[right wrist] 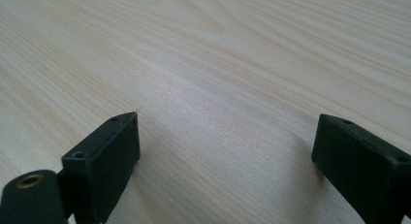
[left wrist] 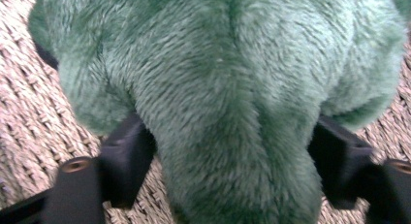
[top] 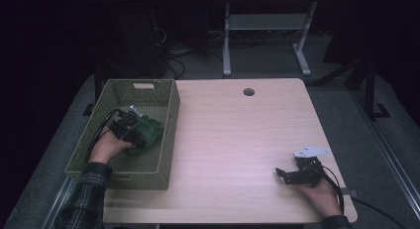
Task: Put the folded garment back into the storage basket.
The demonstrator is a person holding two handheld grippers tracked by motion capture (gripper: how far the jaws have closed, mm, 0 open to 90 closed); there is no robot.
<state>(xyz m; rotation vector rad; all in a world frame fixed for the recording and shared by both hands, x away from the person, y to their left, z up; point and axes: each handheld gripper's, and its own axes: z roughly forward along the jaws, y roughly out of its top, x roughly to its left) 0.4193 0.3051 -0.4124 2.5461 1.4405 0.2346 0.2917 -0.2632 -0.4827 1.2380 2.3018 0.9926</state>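
A green plush toy [top: 148,130] lies on the floor of an olive woven basket [top: 169,121] at the table's left edge. My left gripper [top: 140,136] reaches down into the basket, held by a hand in a plaid sleeve. In the left gripper view the plush toy [left wrist: 232,88] lies between the widely spread jaws of the left gripper [left wrist: 232,153], resting on the basket's weave [left wrist: 29,136]; its fur brushes both jaws without being squeezed. My right gripper [top: 281,173] rests near the front right of the wooden table [top: 237,130], jaws pointing left. The right gripper [right wrist: 225,136] stands open over bare wood [right wrist: 194,49].
A round cable hole [top: 248,92] sits near the table's far edge. Behind the table stands another desk's white frame [top: 227,40] on a grey floor. A pale three-cornered plate [top: 311,151] tops the right gripper, and a cable trails off it to the right.
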